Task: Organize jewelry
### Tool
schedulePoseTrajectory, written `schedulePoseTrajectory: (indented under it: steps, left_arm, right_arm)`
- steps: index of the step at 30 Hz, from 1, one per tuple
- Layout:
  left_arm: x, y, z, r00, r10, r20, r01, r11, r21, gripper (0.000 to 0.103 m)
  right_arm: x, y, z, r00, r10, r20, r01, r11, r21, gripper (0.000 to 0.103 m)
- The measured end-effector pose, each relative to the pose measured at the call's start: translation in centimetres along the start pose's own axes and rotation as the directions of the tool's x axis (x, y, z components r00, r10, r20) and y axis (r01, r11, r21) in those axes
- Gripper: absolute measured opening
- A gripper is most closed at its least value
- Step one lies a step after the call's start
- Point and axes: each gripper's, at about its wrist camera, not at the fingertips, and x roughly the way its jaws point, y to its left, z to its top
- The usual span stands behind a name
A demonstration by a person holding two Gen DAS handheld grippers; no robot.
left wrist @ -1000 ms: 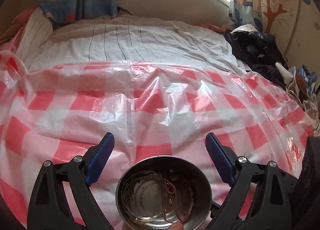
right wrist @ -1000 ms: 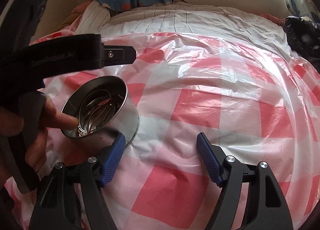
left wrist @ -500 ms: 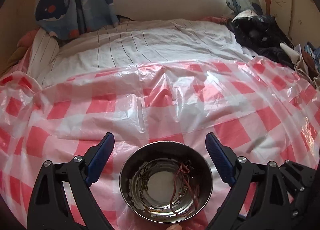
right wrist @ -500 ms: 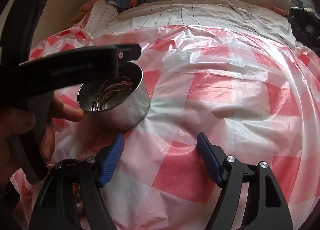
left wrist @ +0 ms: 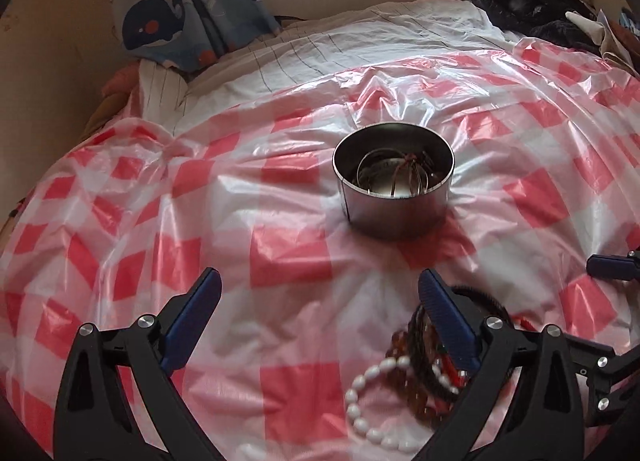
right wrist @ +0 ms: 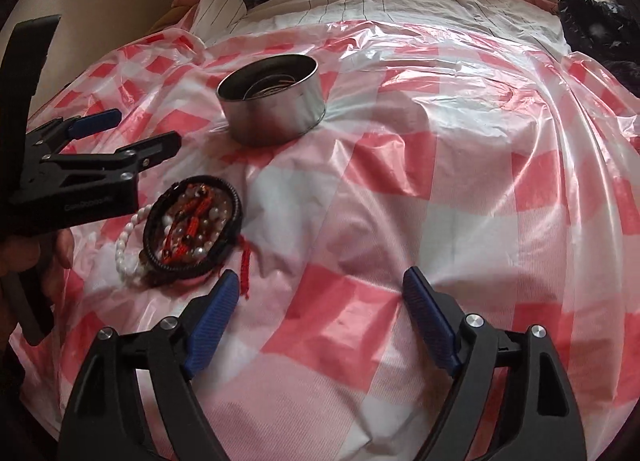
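From the left wrist, the left tongs (left wrist: 316, 315) hang spread and empty, having just widened, over the red-and-white checked plastic sheet (left wrist: 288, 257) on the bed. The round steel tin (left wrist: 394, 191) stands upright ahead, mouth up, thin bangles inside. From the right wrist, the right tongs (right wrist: 322, 307) have also just widened and hold nothing; the pile of beaded bracelets (right wrist: 192, 231) lies flat just left of them, probably waiting to be sorted.

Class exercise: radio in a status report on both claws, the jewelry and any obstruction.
Left claw and right claw open, empty. Bracelets piled on sheet; tin holds bangles. Nothing in the way.
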Motion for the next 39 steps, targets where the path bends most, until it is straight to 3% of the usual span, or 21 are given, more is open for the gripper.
schedulePoseTrajectory:
  steps: [7,16,39]
  left_arm:
    - [-2.8,0.5,-3.9,1.0,0.0,-0.021,0.0,0.999,-0.035,0.095]
    - [-5.1,-0.1,-6.1,1.0,-0.008,0.009,0.008,0.998,-0.066,0.095]
    - [-6.9,-0.5,-4.9,0.996,0.001,0.088,0.003,0.999,-0.037,0.095]
  right_arm:
    - [-1.3,2.5,-3.2,0.997,-0.053,0.059,0.056,0.996,-0.064,0.09]
    - [-1.3,2.9,-3.6,0.989,-0.102,0.11,0.111,0.991,-0.076,0.093]
    - [-1.2,3.3,-3.7,0.982,-0.137,0.127,0.148,0.986,-0.08,0.095]
